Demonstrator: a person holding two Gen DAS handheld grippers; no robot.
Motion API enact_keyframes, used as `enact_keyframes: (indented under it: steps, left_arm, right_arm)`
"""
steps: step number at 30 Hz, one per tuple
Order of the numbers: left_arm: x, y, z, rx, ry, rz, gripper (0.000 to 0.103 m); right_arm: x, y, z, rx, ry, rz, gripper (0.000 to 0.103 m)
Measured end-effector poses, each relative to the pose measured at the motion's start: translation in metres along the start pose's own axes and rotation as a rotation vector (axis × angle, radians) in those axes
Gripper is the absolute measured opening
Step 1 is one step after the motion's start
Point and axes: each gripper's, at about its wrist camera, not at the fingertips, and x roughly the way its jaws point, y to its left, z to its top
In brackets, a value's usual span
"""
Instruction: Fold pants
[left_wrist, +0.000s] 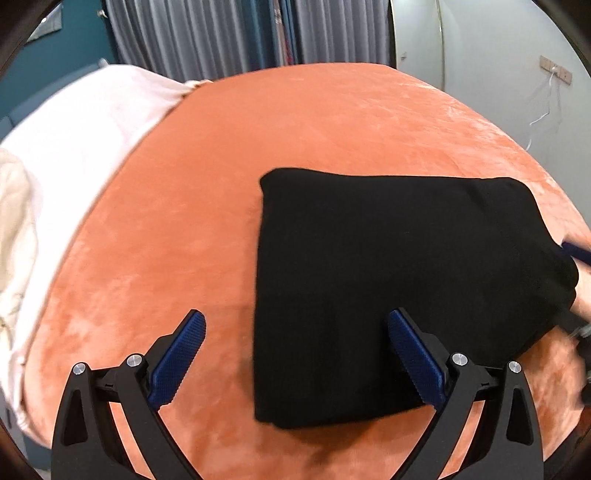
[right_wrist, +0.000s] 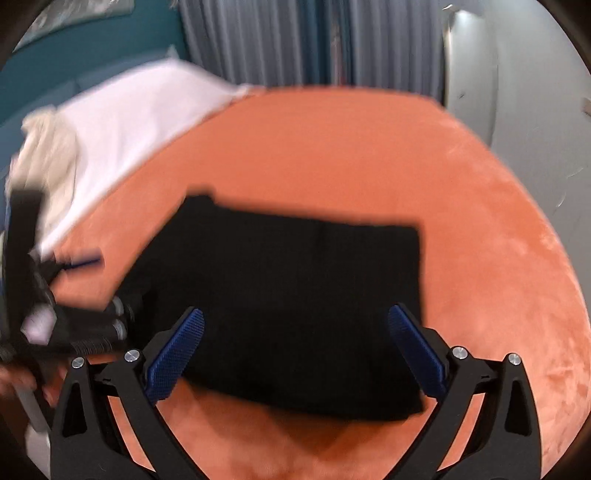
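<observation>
The black pants (left_wrist: 399, 288) lie folded into a thick rectangle on the orange bed cover (left_wrist: 280, 140). My left gripper (left_wrist: 295, 325) is open and empty above the pants' left edge, its right pad over the cloth. My right gripper (right_wrist: 295, 321) is open and empty, hovering over the near part of the folded pants (right_wrist: 295, 295). The right gripper shows blurred at the right edge of the left wrist view (left_wrist: 578, 254). The left gripper shows blurred at the left of the right wrist view (right_wrist: 74, 295).
A white sheet (left_wrist: 85, 122) and a cream cloth (left_wrist: 14, 229) lie along the bed's left side. Grey curtains (left_wrist: 221, 33) hang behind the bed. A white wall with a cable (left_wrist: 543, 99) is at the right.
</observation>
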Motion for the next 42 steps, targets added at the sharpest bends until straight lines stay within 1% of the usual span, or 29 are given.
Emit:
enact_keyframes:
  steps: [1, 2, 3, 4, 5, 7, 10, 11, 12, 14, 15, 17, 19, 20, 21, 23, 25, 27, 29, 30, 31, 33, 35, 37, 38, 39, 40, 41, 42]
  left_arm:
    - [-0.003, 0.001, 0.0, -0.001, 0.0, 0.003, 0.098]
    - [-0.004, 0.003, -0.001, -0.003, 0.001, 0.004, 0.098]
    - [-0.008, 0.005, -0.004, -0.004, 0.003, 0.008, 0.098]
    - [-0.01, 0.006, -0.006, -0.003, 0.004, 0.016, 0.098]
    - [-0.011, 0.008, -0.007, -0.001, 0.004, 0.027, 0.098]
    - [-0.014, 0.009, -0.013, -0.004, 0.009, 0.037, 0.098]
    - [-0.014, 0.015, -0.017, -0.048, 0.038, 0.01, 0.098]
    - [-0.015, 0.02, -0.02, -0.074, 0.049, -0.021, 0.098]
    - [-0.017, 0.032, -0.025, -0.124, 0.07, -0.092, 0.098]
    - [-0.014, 0.047, -0.032, -0.196, 0.103, -0.197, 0.098]
    - [-0.01, 0.06, -0.037, -0.254, 0.132, -0.264, 0.098]
    - [0.004, 0.083, -0.042, -0.355, 0.19, -0.36, 0.098]
    - [0.02, 0.095, -0.039, -0.421, 0.25, -0.421, 0.098]
    - [0.025, 0.096, -0.037, -0.441, 0.267, -0.456, 0.098]
    - [0.034, 0.098, -0.031, -0.47, 0.276, -0.524, 0.098]
    - [0.053, 0.094, -0.019, -0.497, 0.316, -0.613, 0.098]
    - [0.068, 0.087, -0.012, -0.5, 0.348, -0.65, 0.098]
    - [0.079, 0.08, -0.006, -0.488, 0.361, -0.658, 0.097]
    - [0.081, 0.073, -0.001, -0.462, 0.352, -0.671, 0.097]
    - [0.084, 0.068, 0.002, -0.443, 0.354, -0.709, 0.097]
    - [0.089, 0.067, 0.004, -0.436, 0.366, -0.717, 0.096]
    - [0.093, 0.061, 0.006, -0.42, 0.357, -0.697, 0.096]
    - [0.094, 0.058, 0.008, -0.409, 0.344, -0.693, 0.096]
    - [0.092, 0.059, 0.008, -0.426, 0.323, -0.691, 0.084]
    - [0.092, 0.062, 0.008, -0.422, 0.313, -0.688, 0.076]
    - [0.092, 0.064, 0.006, -0.424, 0.304, -0.696, 0.066]
    - [0.093, 0.065, 0.004, -0.429, 0.3, -0.701, 0.061]
    - [0.094, 0.069, 0.002, -0.443, 0.296, -0.729, 0.054]
    - [0.094, 0.073, 0.001, -0.452, 0.293, -0.748, 0.048]
  right_arm:
    - [0.012, -0.005, -0.008, 0.006, 0.049, -0.03, 0.098]
    - [0.019, -0.014, -0.018, 0.014, 0.066, -0.076, 0.098]
    - [0.017, -0.018, -0.021, 0.022, 0.052, -0.111, 0.098]
    - [0.012, -0.024, -0.023, 0.063, 0.06, -0.122, 0.098]
    - [0.005, -0.033, -0.025, 0.144, 0.074, -0.075, 0.098]
    - [-0.01, -0.047, -0.032, 0.259, 0.063, -0.009, 0.098]
    - [-0.028, -0.062, -0.045, 0.34, 0.048, 0.012, 0.098]
    - [-0.03, -0.067, -0.049, 0.36, 0.052, 0.016, 0.098]
    - [-0.034, -0.076, -0.057, 0.394, 0.068, 0.011, 0.098]
    - [-0.033, -0.09, -0.064, 0.439, 0.106, -0.005, 0.098]
    - [-0.033, -0.098, -0.069, 0.47, 0.128, 0.002, 0.098]
    - [-0.039, -0.115, -0.075, 0.554, 0.094, 0.042, 0.098]
    - [-0.039, -0.123, -0.069, 0.593, 0.077, 0.065, 0.098]
    - [-0.035, -0.125, -0.058, 0.593, 0.086, 0.088, 0.098]
    - [-0.03, -0.124, -0.051, 0.582, 0.09, 0.113, 0.098]
    - [-0.013, -0.119, -0.032, 0.537, 0.111, 0.176, 0.098]
    - [0.01, -0.112, -0.022, 0.533, 0.181, 0.218, 0.098]
    - [0.037, -0.11, -0.024, 0.593, 0.272, 0.307, 0.098]
    - [0.04, -0.11, -0.027, 0.633, 0.255, 0.299, 0.098]
    - [0.039, -0.109, -0.027, 0.645, 0.236, 0.305, 0.098]
    - [0.041, -0.109, -0.029, 0.656, 0.229, 0.313, 0.098]
    - [0.042, -0.111, -0.032, 0.667, 0.212, 0.33, 0.098]
    - [0.041, -0.11, -0.028, 0.635, 0.208, 0.327, 0.098]
    - [0.04, -0.095, -0.022, 0.576, 0.197, 0.307, 0.093]
    - [0.046, -0.093, -0.018, 0.54, 0.202, 0.268, 0.09]
    - [0.049, -0.086, -0.017, 0.496, 0.207, 0.223, 0.085]
    - [0.049, -0.085, -0.016, 0.478, 0.205, 0.206, 0.081]
    - [0.047, -0.085, -0.016, 0.475, 0.198, 0.205, 0.077]
    - [0.047, -0.087, -0.017, 0.482, 0.194, 0.216, 0.066]
